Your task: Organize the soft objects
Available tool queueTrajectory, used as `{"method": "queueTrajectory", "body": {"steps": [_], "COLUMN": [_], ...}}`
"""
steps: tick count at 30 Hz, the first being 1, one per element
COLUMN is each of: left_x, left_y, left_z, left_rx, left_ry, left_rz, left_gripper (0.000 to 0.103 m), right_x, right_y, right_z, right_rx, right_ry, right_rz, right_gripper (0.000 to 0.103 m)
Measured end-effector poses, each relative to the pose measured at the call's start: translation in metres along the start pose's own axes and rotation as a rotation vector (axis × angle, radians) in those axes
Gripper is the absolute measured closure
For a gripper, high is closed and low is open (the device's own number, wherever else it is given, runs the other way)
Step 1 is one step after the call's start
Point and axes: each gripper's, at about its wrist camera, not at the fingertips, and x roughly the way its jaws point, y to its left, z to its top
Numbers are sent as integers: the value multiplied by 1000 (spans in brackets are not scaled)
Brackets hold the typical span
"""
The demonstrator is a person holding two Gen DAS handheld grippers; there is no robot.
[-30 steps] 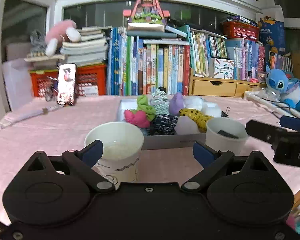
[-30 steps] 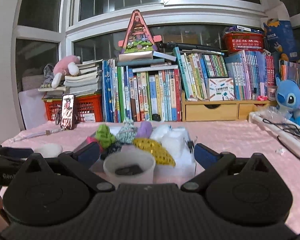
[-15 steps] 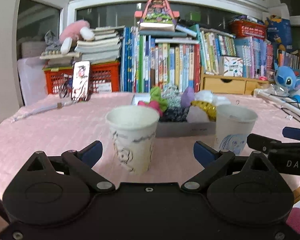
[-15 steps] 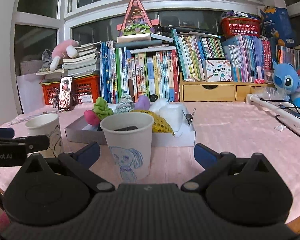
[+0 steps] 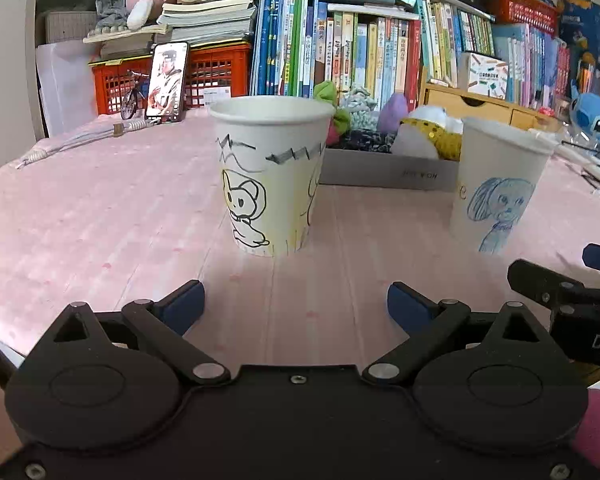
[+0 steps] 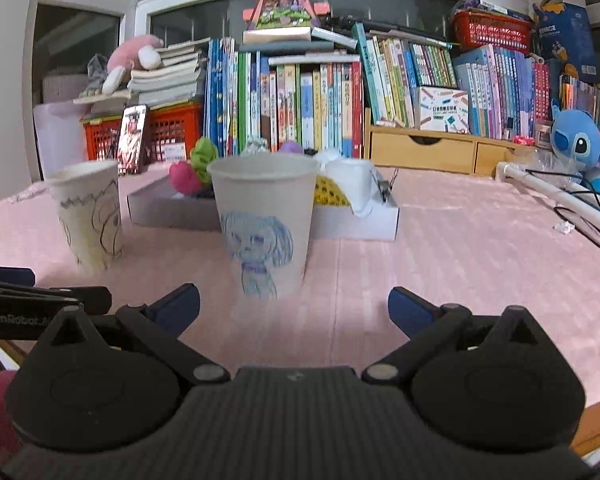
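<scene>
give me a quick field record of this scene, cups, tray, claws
left claw: open, empty, facing black-drawing cup
right claw: open, empty, facing blue-drawing cup
cups: both upright on pink tablecloth, apart
tray: behind the cups, holds soft items
soft items: green, purple, yellow sequined

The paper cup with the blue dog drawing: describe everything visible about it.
The paper cup with the blue dog drawing is white, tapered, with a rolled rim, and looks like thin coated paper. A long-eared dog is sketched in blue pen on its side. It stands upright on the pink tablecloth, in front of the white box of soft items and right of the other drawn cup. Nothing grips it; the right gripper is open short of it. Its inside is hidden.
</scene>
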Motion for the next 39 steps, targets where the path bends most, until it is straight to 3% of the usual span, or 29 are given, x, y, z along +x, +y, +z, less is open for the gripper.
{"method": "queueTrajectory", "body": {"steps": [5,39], "left_x": [3,7], "left_y": [-4,-2], "left_z": [-1,5], "left_rx": [10,34], "left_ry": [4,32], "left_rz": [1,-18], "left_gripper": [1,0], "right_x": [9,13], "right_y": [1,0], "right_z": [-9,-8], "right_rx": [-17,-19], "right_ry": [58,92], "right_rz": [3,7], "right_gripper": [0,0]}}
